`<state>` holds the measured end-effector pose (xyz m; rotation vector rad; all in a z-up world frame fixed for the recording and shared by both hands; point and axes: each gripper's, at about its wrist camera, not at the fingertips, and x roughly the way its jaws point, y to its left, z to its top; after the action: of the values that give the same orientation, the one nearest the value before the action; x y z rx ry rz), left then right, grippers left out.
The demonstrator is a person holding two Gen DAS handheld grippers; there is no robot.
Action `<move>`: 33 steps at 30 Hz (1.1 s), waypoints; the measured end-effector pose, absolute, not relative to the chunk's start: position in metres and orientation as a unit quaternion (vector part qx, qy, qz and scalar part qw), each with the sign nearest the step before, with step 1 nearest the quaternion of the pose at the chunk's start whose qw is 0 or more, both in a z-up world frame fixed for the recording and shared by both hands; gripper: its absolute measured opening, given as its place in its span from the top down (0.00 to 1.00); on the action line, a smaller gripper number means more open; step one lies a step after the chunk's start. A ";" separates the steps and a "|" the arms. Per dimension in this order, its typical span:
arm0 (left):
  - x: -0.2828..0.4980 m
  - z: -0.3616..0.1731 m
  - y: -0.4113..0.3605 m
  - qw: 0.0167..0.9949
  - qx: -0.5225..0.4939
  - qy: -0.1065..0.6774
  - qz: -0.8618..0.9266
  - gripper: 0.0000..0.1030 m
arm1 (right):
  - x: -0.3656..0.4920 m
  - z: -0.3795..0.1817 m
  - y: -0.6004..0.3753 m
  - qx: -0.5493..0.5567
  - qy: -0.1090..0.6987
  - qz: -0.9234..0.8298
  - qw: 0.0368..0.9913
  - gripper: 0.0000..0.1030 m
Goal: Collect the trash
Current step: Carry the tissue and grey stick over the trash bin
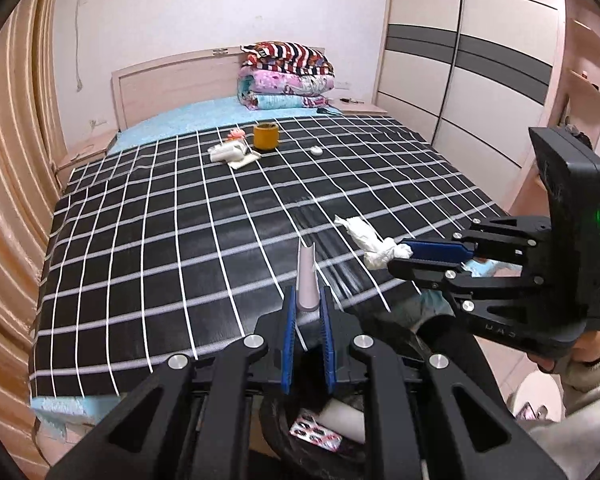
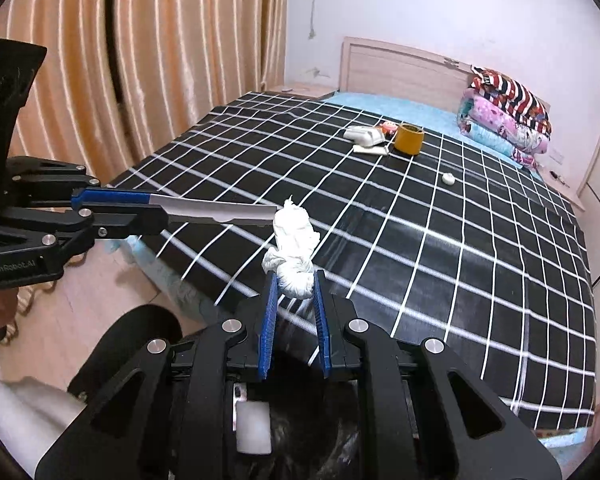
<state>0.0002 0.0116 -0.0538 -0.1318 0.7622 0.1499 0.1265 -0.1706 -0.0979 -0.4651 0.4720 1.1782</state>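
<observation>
Glossy black checked sheet (image 1: 204, 240) covers the bed; crumpled white tissue (image 2: 294, 248); satiny, shiny curtains (image 2: 160, 60).

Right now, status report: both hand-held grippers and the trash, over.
Left hand-held gripper shut on a flat white strip. Right hand-held gripper shut on crumpled tissue. Black trash bin below both. Nothing in the way.

Black linkage grippers, blue ribbed fingers (image 2: 269, 320), silver screws (green LED on right); beige knit sleeve (image 1: 592, 364).
</observation>
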 end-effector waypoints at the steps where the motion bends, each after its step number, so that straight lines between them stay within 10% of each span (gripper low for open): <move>1: -0.005 -0.054 0.008 0.922 -0.066 0.374 0.070 0.89 | 0.124 -0.099 -0.174 -0.214 0.219 0.547 0.779 0.82; 33: -0.003 -0.196 -0.015 0.824 -0.095 0.558 0.018 0.89 | 0.110 -0.256 -0.167 -0.243 0.428 0.539 0.683 0.82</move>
<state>-0.0032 -0.0152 -0.1961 -0.2021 1.1857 0.0391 0.1098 -0.1669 -0.2559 -0.5445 0.9606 1.2080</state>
